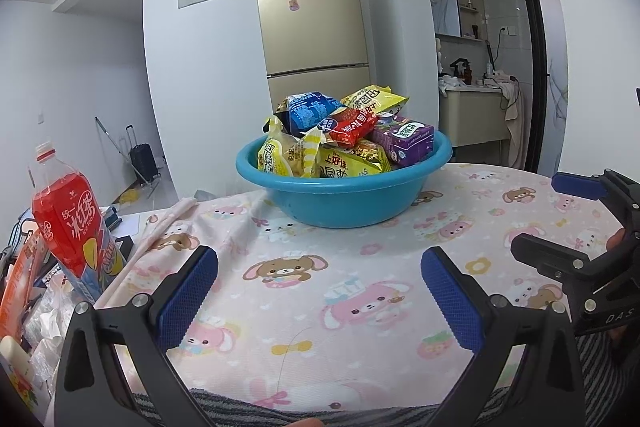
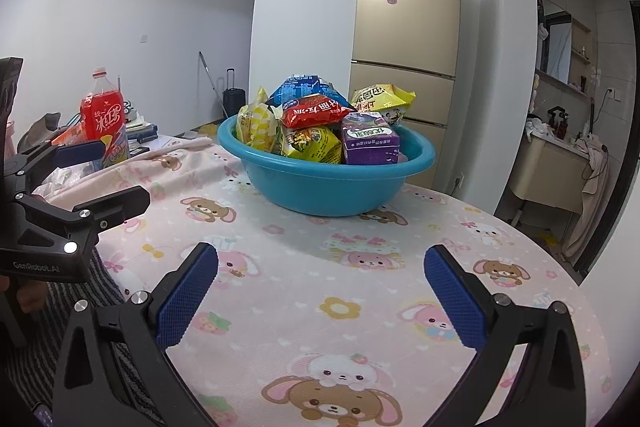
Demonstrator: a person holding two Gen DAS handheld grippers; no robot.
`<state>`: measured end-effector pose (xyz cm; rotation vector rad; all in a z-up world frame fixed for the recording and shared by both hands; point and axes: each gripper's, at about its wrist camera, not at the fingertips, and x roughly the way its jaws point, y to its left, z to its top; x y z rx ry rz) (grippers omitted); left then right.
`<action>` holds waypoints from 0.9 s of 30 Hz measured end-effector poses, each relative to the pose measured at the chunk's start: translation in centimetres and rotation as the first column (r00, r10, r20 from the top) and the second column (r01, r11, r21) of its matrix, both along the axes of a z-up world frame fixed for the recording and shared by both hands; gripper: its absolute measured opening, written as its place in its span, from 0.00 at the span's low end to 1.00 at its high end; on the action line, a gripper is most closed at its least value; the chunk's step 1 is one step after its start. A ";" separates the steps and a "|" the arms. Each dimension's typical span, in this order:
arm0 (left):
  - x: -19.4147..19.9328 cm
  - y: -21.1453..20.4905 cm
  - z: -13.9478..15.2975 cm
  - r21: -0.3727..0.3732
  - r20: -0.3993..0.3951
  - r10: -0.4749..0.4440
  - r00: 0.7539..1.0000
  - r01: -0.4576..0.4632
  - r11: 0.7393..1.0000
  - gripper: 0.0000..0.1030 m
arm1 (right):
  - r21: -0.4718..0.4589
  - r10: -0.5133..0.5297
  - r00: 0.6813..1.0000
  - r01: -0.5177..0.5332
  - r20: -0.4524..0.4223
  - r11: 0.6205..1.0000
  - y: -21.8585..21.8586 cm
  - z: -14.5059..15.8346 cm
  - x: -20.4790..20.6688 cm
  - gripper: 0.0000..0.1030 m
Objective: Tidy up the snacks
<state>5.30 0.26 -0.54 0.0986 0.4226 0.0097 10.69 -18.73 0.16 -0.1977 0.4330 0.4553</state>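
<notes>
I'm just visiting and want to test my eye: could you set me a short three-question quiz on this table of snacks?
1. True or false: the blue basin holds the snacks.
2. What does the left tool hold: A) a packet, B) nothing, C) the bottle?
3. Fill in: the purple carton lies at the basin's ____ edge, seen from the right wrist view.

Key: 1 true. 2 B; the right tool is open and empty too. 3 near.

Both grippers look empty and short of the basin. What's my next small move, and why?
Probably ease the right gripper forward toward the purple box at the blue basin's near rim. Both grippers are open and empty, and that box sits exposed on the right side.
</notes>
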 end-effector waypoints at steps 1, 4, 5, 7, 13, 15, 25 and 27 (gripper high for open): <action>0.0 0.0 0.0 0.000 -0.001 0.000 1.000 0.000 1.000 1.00 | 0.000 0.000 1.000 0.000 -0.001 1.000 0.0 0.0 0.0 1.00; 0.0 0.0 0.0 0.000 0.000 0.000 1.000 0.000 1.000 1.00 | 0.000 0.001 1.000 -0.001 -0.005 1.000 0.0 0.0 0.0 1.00; 0.0 0.0 0.0 0.000 0.000 0.001 1.000 -0.001 1.000 1.00 | 0.000 0.001 1.000 -0.001 -0.006 1.000 0.0 0.0 0.1 1.00; 0.0 -0.1 0.1 0.001 0.000 0.000 1.000 0.000 1.000 1.00 | 0.000 0.001 1.000 -0.001 -0.008 1.000 0.0 0.0 0.1 1.00; -0.1 -0.1 0.1 0.001 0.001 0.000 1.000 0.000 1.000 1.00 | -0.004 0.001 1.000 -0.001 -0.009 1.000 0.2 0.0 0.1 1.00; -0.1 -0.1 0.1 0.001 0.000 0.000 1.000 0.000 1.000 1.00 | -0.005 0.001 1.000 -0.001 -0.010 1.000 0.2 0.0 0.1 1.00; 0.0 -0.3 0.3 0.010 0.006 -0.006 1.000 0.006 1.000 1.00 | -0.006 0.002 1.000 -0.002 -0.003 1.000 0.3 -0.1 0.1 1.00; 0.1 -0.3 0.3 0.011 0.007 -0.007 1.000 0.007 1.000 1.00 | -0.010 0.003 1.000 -0.003 -0.002 1.000 0.4 -0.2 0.1 1.00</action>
